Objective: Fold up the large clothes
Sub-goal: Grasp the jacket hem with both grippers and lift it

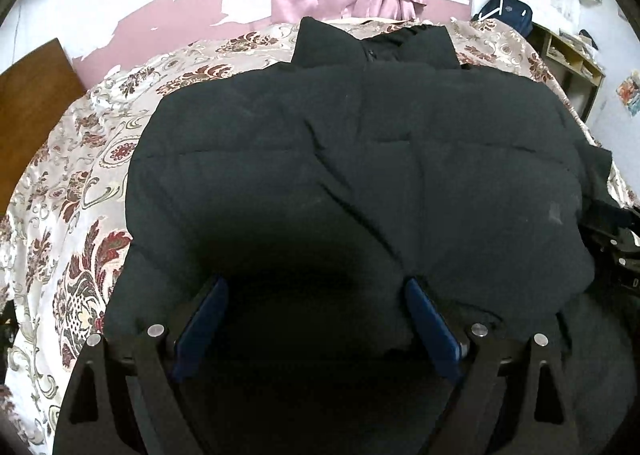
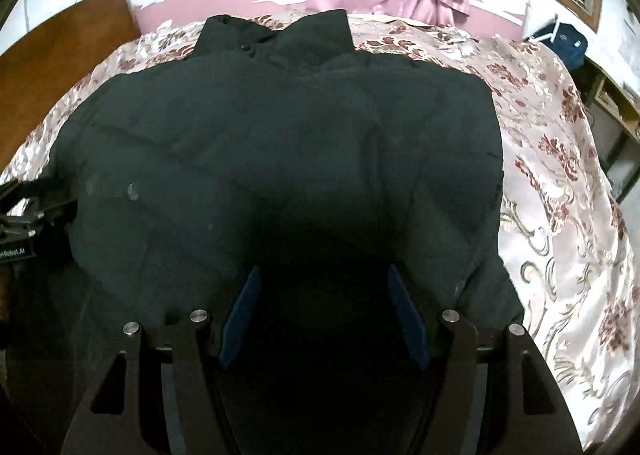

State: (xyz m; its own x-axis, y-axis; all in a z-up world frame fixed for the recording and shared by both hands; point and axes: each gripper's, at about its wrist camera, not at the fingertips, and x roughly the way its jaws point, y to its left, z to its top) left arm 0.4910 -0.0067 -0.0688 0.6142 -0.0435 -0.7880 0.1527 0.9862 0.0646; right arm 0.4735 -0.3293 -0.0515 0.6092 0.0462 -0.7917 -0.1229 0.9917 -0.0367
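Only one piece of lettering can be read at all. In the right wrist view, at the far left edge, a small dark label sits on the black body of the left claw, bearing pale letters cut off by the frame; the visible part looks like "…Robot.AI", and the start of the word is lost. Nothing else in either view carries text that can be made out.
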